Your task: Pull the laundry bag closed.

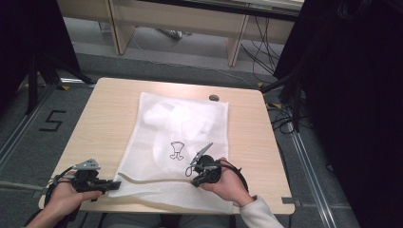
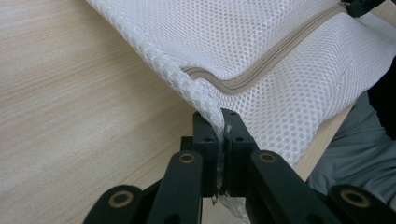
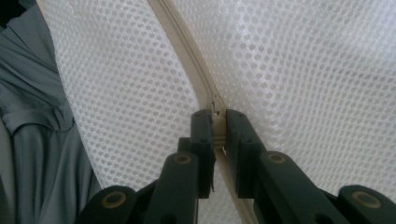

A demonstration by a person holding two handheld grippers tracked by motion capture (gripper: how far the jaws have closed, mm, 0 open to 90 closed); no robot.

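my left claw (image 2: pixel 220 140) pinches the near left corner of the mesh bag (image 1: pixel 180 137) lying mid-bench; right claw (image 3: pixel 217 133) is clamped on the zipper pull (image 3: pixel 218 127) at the near edge. i'd keep the corner taut and draw the pull straight along the zipper (image 2: pixel 261 65). pale wood bench (image 1: pixel 109 114), grey floor (image 1: pixel 28 142), cables (image 1: pixel 259 45) behind.

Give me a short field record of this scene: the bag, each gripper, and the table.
item: white mesh zippered laundry bag, lying flat
bag print: small black outline drawing
left gripper: shut on the bag's near left corner
right gripper: shut on the beige zipper, seemingly at its slider
surface: light wooden table
also on table: small dark round object by the far edge
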